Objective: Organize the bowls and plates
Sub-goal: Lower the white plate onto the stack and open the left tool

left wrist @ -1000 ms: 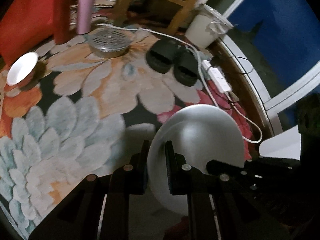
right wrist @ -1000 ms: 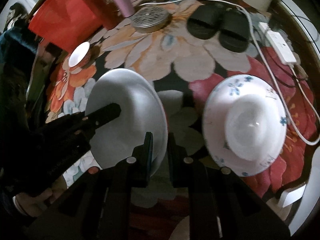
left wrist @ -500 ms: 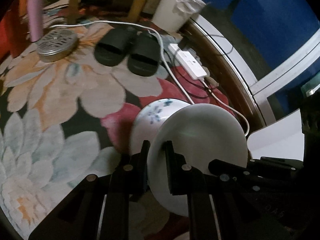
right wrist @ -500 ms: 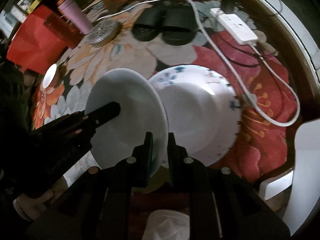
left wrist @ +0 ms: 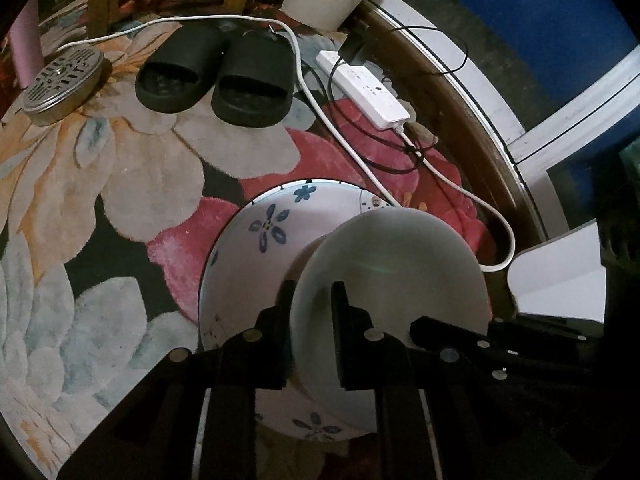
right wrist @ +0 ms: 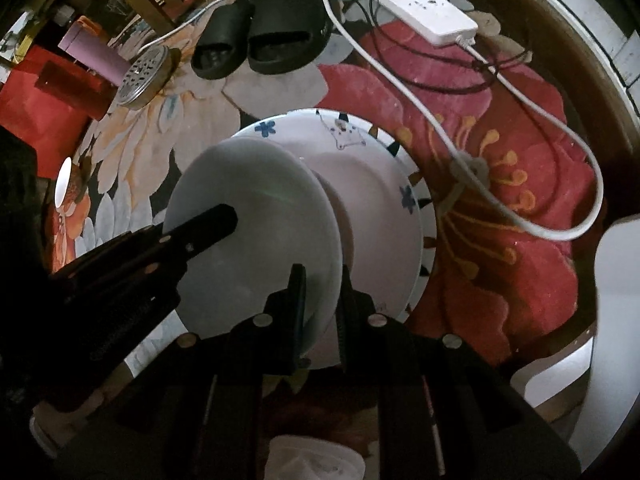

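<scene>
The left gripper (left wrist: 313, 304) and the right gripper (right wrist: 320, 296) each have their fingers (left wrist: 343, 320) closed on opposite edges of one plain white plate (right wrist: 256, 216) (held tilted), each gripper reaching in from its own side.

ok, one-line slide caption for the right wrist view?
Both hand-held grippers hold a plain white plate over a flower-patterned plate on the floral rug.

I see a plain white plate (right wrist: 256, 216) held tilted above a blue-flowered plate (right wrist: 384, 168) (it lies flat on the floral rug (right wrist: 500, 240)).
</scene>
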{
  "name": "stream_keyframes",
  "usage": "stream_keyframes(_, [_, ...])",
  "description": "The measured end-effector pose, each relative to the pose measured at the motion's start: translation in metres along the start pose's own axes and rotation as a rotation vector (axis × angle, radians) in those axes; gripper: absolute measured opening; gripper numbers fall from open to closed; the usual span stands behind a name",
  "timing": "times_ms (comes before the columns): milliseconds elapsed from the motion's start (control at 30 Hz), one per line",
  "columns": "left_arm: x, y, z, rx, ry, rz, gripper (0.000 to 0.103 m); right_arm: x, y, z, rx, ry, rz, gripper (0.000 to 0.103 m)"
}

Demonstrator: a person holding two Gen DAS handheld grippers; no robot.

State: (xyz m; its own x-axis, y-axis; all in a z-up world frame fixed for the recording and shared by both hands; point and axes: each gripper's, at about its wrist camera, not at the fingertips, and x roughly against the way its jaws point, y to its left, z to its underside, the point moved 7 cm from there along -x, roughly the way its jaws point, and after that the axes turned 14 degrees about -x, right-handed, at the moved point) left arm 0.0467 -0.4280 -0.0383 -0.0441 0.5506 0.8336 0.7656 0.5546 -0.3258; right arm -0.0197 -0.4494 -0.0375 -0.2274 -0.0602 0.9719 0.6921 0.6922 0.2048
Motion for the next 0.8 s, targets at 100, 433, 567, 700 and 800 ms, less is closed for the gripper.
stream_keyframes(100, [0.000,0.002,0.000,0.015,0.009,0.019,0.019,0.000,-0.001,-0.002,-0.007,0.000,-0.004,0.017])
stream_keyframes(433, [0.015,-0.004,0.001,0.081,-0.034,0.148,0.085,0.002,-0.005,-0.008,-0.038,-0.029,-0.006,0.017])
stream_keyframes(567, [0.029,0.003,-0.006,0.092,-0.088,0.142,0.101,0.005,-0.010,-0.012,-0.058,-0.046,-0.001,0.017])
stream_keyframes(700, [0.045,0.013,-0.014,0.074,-0.136,0.075,0.102,0.008,-0.003,-0.012,-0.037,-0.056,-0.008,0.017])
stream_keyframes(800, [0.055,0.023,-0.012,0.059,-0.147,-0.015,0.102,0.010,0.004,-0.009,-0.005,-0.056,-0.009,0.021])
